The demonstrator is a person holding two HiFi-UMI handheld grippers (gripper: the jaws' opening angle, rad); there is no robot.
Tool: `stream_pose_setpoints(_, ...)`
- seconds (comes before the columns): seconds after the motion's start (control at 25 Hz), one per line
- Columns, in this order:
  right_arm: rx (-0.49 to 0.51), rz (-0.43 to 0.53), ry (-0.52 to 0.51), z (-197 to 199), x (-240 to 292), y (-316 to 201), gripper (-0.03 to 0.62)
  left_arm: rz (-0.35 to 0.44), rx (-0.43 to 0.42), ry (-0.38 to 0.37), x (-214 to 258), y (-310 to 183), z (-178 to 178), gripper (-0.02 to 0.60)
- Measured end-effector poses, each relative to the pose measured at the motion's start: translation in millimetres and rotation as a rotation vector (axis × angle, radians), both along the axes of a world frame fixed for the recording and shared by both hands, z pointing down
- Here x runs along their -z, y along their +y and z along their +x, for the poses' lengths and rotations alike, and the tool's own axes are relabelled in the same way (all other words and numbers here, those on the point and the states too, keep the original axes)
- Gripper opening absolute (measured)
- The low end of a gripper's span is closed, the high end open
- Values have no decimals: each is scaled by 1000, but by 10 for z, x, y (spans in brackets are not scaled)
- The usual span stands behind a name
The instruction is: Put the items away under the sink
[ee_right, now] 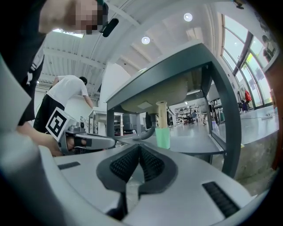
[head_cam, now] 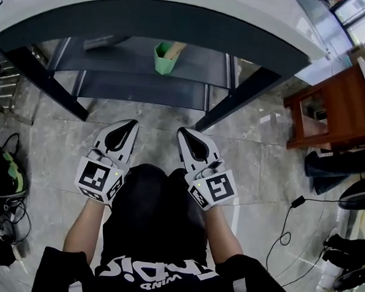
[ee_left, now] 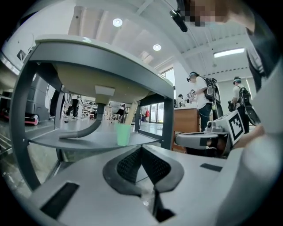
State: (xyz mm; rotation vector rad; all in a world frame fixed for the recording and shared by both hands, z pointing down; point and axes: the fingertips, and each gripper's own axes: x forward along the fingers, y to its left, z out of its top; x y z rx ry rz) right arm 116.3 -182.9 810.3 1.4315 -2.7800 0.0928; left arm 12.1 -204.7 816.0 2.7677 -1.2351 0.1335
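A pale green cup (head_cam: pixel 165 58) with a wooden item leaning in it stands on the grey shelf (head_cam: pixel 193 69) under the sink (head_cam: pixel 178 18). The same cup shows in the left gripper view (ee_left: pixel 124 134) and in the right gripper view (ee_right: pixel 162 137). A grey hose (head_cam: pixel 105 42) lies on the shelf to the cup's left. My left gripper (head_cam: pixel 132 123) and right gripper (head_cam: pixel 182 131) hover side by side over the floor, short of the shelf, both pointing at it. Both are shut with nothing between the pads (ee_left: pixel 130 164) (ee_right: pixel 124 164).
The sink frame's dark legs (head_cam: pixel 234 102) flank the shelf. A brown wooden stool (head_cam: pixel 333 108) stands at the right, with shoes and a cable (head_cam: pixel 289 223) on the floor. A black bag (head_cam: pixel 2 174) with cords lies at the left. People stand far off (ee_left: pixel 201 95).
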Motion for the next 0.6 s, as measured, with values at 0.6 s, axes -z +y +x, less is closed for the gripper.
stream_pose_setpoints(0.6,113,-181,-21,-595,3221,379,20,-101,-63,29,3328,497,-543,19)
